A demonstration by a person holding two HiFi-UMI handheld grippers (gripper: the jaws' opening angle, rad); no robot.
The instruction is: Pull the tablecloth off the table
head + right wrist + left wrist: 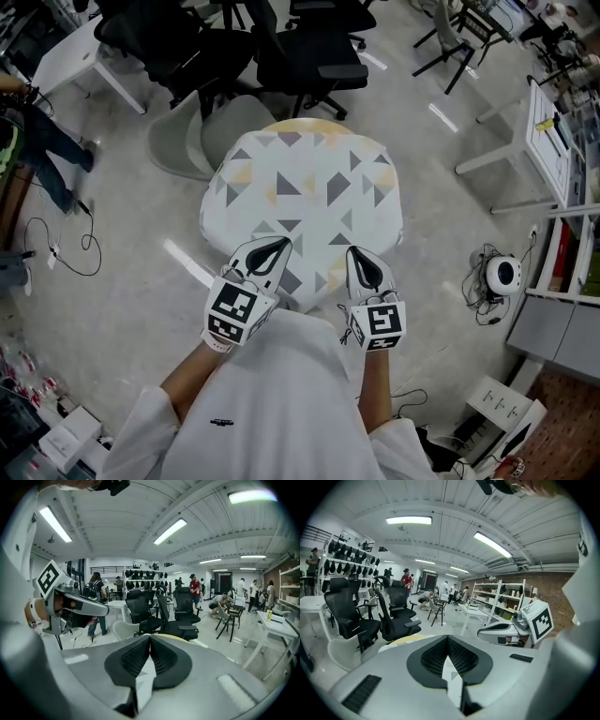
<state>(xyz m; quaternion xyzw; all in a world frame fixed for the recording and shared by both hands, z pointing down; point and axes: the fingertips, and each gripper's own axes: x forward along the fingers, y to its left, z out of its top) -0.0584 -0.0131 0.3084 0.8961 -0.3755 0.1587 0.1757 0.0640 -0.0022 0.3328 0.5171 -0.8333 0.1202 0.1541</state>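
Note:
A white tablecloth [309, 187] printed with grey and yellow triangles covers a small round table, whose yellow rim [309, 125] shows at the far side. My left gripper [279, 242] hovers over the cloth's near left part with its jaws shut. Over the near right part, my right gripper [352, 251] is also shut. In the left gripper view the left gripper [447, 637] has its tips touching, and a strip of cloth [449, 667] shows through the gap behind them. The right gripper view has the right gripper [150, 636] the same way above the cloth [143, 670]. Nothing is seen pinched.
Black office chairs [309, 47] and a grey chair [192, 141] stand just beyond the table. A white desk [66, 52] is at far left, a white table [544, 131] at right. Cables [56, 244] and a round white device [503, 274] lie on the floor.

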